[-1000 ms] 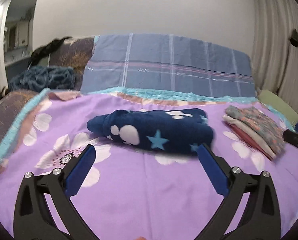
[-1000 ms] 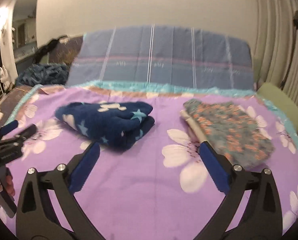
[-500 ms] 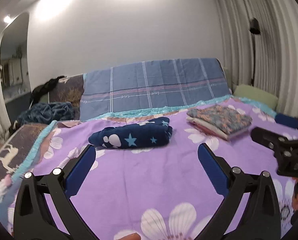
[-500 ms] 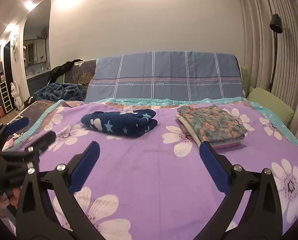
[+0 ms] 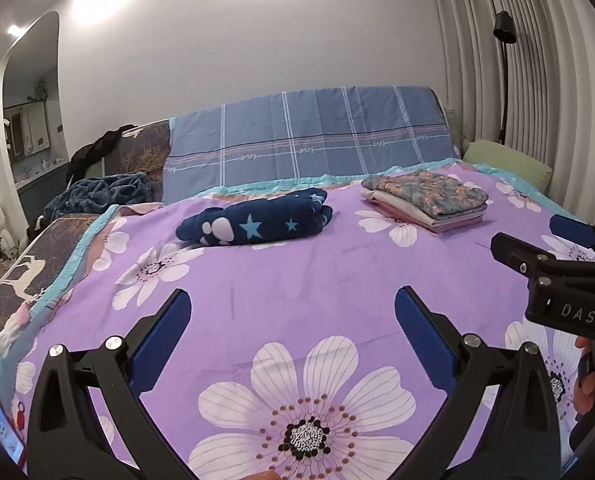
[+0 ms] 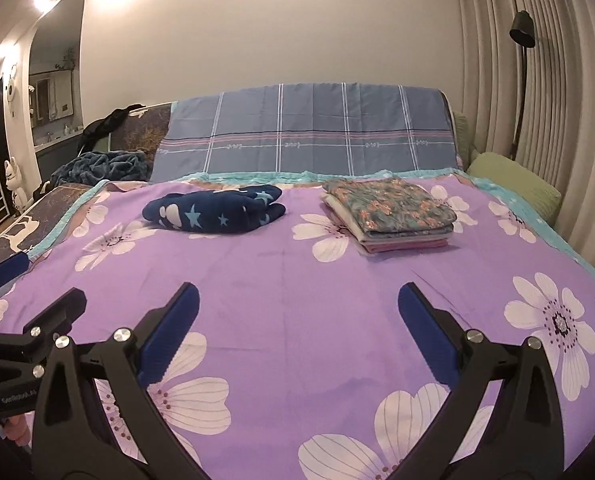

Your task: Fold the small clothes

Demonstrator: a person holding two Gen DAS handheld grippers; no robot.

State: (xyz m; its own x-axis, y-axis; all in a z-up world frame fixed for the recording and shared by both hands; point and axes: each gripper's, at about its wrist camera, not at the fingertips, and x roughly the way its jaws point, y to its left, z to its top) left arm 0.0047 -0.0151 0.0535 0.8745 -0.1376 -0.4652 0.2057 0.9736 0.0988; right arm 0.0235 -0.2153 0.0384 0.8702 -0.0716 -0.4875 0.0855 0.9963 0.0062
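Both grippers, left [image 5: 291, 322] & right [image 6: 297, 316], pulled back from navy bundle [image 5: 253, 216], now far.

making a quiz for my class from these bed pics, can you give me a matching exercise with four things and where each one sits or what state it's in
Things:
1. navy star garment
2. floral stack
3. green pillow
4. left gripper

Descriptions:
A. at the bed's right edge by the curtain
B. open and empty, over the purple sheet
C. neat flat pile, right of centre
D. bundled, left of centre

Pairs: 1-D, 2-C, 3-A, 4-B
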